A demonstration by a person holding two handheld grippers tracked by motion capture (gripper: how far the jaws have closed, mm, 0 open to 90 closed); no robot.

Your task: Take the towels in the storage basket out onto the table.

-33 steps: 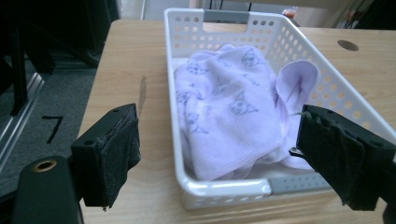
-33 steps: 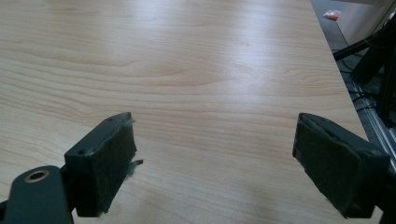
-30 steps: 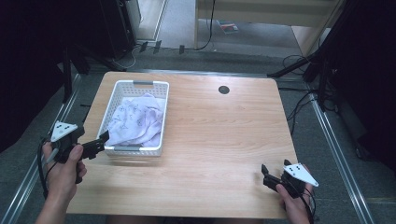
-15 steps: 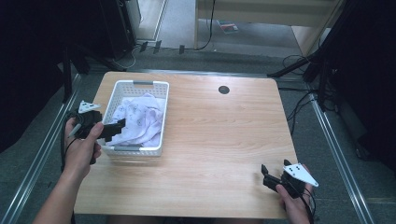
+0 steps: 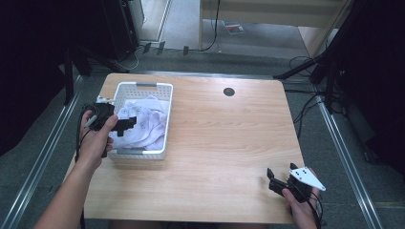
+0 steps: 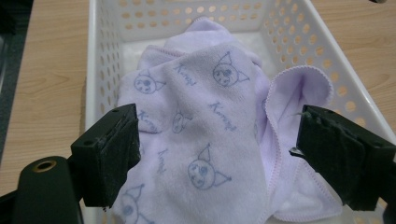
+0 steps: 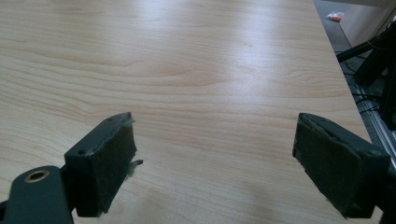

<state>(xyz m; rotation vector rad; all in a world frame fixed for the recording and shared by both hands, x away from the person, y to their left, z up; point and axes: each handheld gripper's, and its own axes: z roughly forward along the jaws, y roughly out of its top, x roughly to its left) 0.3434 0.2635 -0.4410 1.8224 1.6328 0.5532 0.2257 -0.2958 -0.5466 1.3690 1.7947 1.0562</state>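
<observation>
A white perforated basket [image 5: 164, 119] stands on the left part of the wooden table [image 5: 224, 133]. Inside lies a crumpled pale lilac towel [image 5: 148, 121] printed with small blue cartoon faces [image 6: 205, 121]. My left gripper [image 5: 126, 125] hangs over the basket's left side, open, its jaws spread above the towel [image 6: 212, 154] with nothing between them. My right gripper [image 5: 272, 179] rests near the table's front right corner, open over bare wood [image 7: 212, 158].
A round cable hole [image 5: 229, 91] sits near the table's far edge. Metal rails [image 5: 43, 157] run along both sides of the table. Dark stands and cables [image 5: 305, 67] crowd the floor behind and to the right.
My left gripper has moved from beside the basket's near left corner up and right, over the basket rim and above the towel. The right gripper has stayed still.
</observation>
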